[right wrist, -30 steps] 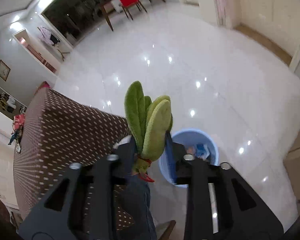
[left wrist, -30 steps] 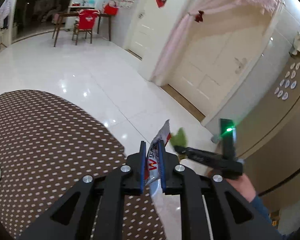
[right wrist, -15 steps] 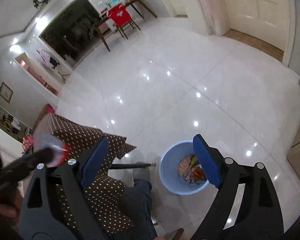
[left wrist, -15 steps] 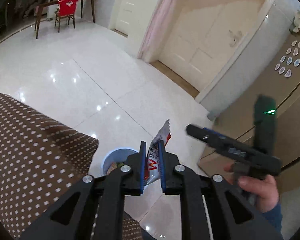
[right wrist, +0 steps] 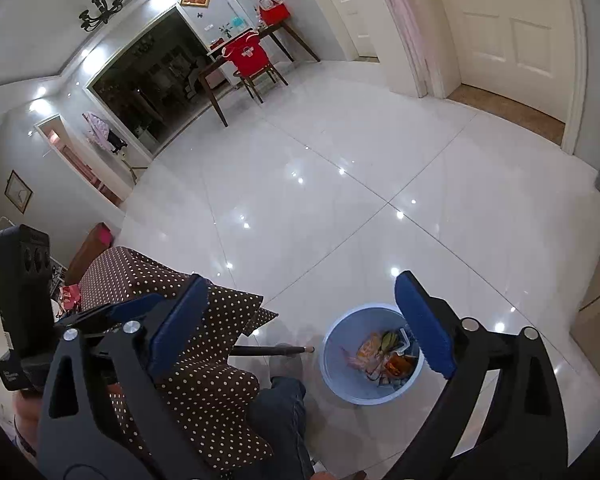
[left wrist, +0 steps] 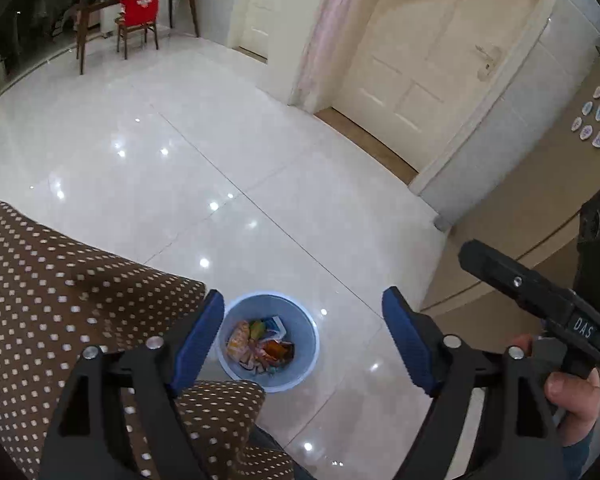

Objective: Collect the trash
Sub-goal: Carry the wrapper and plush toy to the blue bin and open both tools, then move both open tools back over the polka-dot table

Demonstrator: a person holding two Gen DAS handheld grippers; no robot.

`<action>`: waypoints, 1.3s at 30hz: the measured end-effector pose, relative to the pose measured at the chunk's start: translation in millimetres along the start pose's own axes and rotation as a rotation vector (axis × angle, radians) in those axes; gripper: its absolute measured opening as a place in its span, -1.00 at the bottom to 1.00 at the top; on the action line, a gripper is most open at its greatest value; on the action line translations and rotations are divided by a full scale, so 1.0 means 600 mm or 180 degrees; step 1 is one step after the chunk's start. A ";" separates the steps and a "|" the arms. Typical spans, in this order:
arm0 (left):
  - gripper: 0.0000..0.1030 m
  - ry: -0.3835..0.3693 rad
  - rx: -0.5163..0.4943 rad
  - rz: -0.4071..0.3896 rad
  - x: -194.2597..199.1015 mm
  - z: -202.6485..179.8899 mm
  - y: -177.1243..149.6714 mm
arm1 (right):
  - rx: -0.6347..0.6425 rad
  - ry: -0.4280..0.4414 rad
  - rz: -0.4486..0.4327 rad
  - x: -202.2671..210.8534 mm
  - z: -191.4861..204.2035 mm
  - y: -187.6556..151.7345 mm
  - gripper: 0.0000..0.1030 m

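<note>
Both grippers hang over the blue bin (left wrist: 269,343) on the white floor, just past the corner of the dotted tablecloth (left wrist: 60,288). The left gripper (left wrist: 303,340) has just sprung wide, empty; the right gripper (right wrist: 300,320) likewise. Wrappers (right wrist: 380,354) lie inside the bin.

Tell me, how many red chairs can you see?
1. The red chair stands at the wooden table far across the shiny floor; others may hide beyond view.
</note>
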State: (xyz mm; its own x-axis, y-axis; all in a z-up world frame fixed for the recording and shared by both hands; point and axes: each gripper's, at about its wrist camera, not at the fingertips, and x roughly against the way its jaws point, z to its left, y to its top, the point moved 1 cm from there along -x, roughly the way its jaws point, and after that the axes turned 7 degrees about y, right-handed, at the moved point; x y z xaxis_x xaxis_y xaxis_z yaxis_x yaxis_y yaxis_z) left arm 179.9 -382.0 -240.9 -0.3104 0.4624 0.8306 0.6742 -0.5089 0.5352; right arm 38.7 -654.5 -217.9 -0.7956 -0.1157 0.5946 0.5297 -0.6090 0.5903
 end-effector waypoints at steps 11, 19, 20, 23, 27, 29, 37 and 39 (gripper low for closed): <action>0.75 0.0440 0.0034 -0.0529 0.114 0.031 -0.001 | 0.0180 -0.0180 -0.0047 -0.008 0.058 -0.003 0.88; 0.76 0.0640 0.0010 -0.0903 0.206 0.056 -0.010 | 0.0429 -0.0148 -0.0091 -0.003 0.125 0.001 0.88; 0.76 0.0654 0.0027 -0.0936 0.217 0.064 -0.012 | 0.0457 -0.0136 -0.0090 -0.004 0.134 0.000 0.88; 0.76 0.0671 0.0091 -0.1007 0.243 0.083 -0.020 | 0.0523 -0.0079 -0.0090 -0.005 0.158 -0.003 0.88; 0.76 0.0746 0.0165 -0.1100 0.275 0.114 -0.036 | 0.0602 0.0093 -0.0034 -0.010 0.191 -0.009 0.88; 0.76 0.0788 0.0219 -0.1145 0.291 0.131 -0.045 | 0.0648 0.0181 0.0004 -0.016 0.212 -0.014 0.88; 0.76 0.0983 0.0420 -0.1294 0.352 0.201 -0.090 | 0.0924 0.0390 0.0182 -0.053 0.300 -0.039 0.88; 0.76 0.1037 0.0489 -0.1312 0.367 0.225 -0.105 | 0.1001 0.0450 0.0241 -0.066 0.328 -0.050 0.88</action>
State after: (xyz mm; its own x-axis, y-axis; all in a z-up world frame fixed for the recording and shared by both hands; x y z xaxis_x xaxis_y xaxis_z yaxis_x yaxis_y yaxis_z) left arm 159.3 -149.9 -112.4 -0.7446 0.3399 0.5744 0.5353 -0.2100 0.8181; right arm 112.5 -477.3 -151.7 -0.7718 -0.2722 0.5747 0.6359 -0.3257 0.6997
